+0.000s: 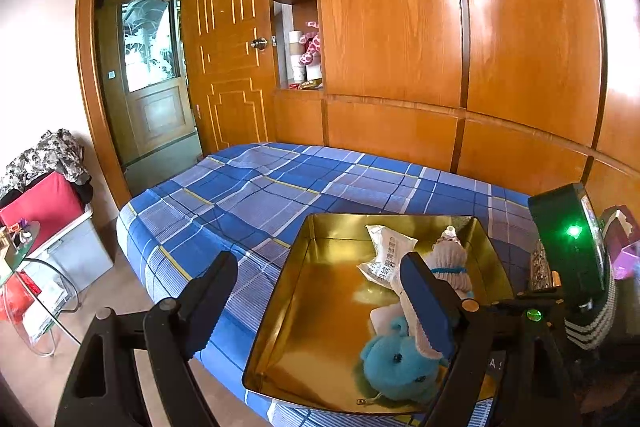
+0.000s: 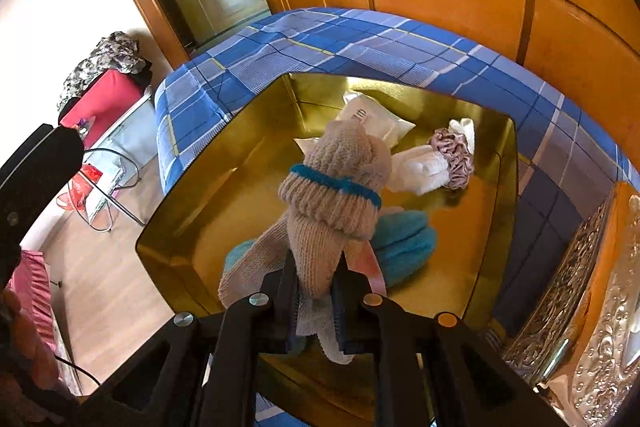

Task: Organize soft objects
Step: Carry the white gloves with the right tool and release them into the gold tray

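Right tool (image 2: 316,311) clamped on knitted sock (image 2: 336,195) above gold tray (image 2: 168,227); lower before releasing; left tool (image 1: 316,303) apart, empty.

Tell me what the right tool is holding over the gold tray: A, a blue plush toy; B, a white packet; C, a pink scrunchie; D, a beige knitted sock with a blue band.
D: the right tool is shut on the beige knitted sock, which stands over the gold tray, while the blue plush toy, pink scrunchie and white packet lie in the tray.
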### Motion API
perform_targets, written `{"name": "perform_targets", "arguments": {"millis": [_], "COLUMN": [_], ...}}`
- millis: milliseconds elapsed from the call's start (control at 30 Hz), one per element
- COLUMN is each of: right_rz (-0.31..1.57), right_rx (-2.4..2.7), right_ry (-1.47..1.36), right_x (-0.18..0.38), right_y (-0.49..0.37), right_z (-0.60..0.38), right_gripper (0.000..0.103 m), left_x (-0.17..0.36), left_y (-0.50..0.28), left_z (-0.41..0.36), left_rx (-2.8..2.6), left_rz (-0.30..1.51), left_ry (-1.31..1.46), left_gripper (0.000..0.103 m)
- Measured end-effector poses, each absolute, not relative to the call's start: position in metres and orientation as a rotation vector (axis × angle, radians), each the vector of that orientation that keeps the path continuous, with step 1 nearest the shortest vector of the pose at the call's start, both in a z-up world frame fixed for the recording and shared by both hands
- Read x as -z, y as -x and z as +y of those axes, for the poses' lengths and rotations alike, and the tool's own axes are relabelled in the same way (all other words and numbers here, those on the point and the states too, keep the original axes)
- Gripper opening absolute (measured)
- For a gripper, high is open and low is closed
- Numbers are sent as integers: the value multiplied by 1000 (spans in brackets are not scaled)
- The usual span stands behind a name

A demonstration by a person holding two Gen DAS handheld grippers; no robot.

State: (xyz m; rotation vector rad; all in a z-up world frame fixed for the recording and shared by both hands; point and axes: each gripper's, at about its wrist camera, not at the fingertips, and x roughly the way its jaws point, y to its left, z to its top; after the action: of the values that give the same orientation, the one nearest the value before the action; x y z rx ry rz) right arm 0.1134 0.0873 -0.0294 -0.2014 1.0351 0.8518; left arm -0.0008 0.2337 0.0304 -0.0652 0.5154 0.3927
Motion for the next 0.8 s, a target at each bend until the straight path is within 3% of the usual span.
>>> {"name": "perform_targets", "arguments": {"millis": [233,467,800], "right_rz": [1023,995,862], "right_rx": [-832,-789,-737], "right_ry": [206,183,202], "right_x": [28,18,-15], "right_y": [-113,-112,-95], "right_z": [86,75,46], "right_gripper": [20,39,47], "left_x": [-30,-32,-30], "left_y": [0,2,2], "left_z": [233,230,223], "left_rx": [-390,-384,-362], "left_rz": [519,510,516], "left_ry": [65,61,52], "left_gripper": [84,88,88]}}
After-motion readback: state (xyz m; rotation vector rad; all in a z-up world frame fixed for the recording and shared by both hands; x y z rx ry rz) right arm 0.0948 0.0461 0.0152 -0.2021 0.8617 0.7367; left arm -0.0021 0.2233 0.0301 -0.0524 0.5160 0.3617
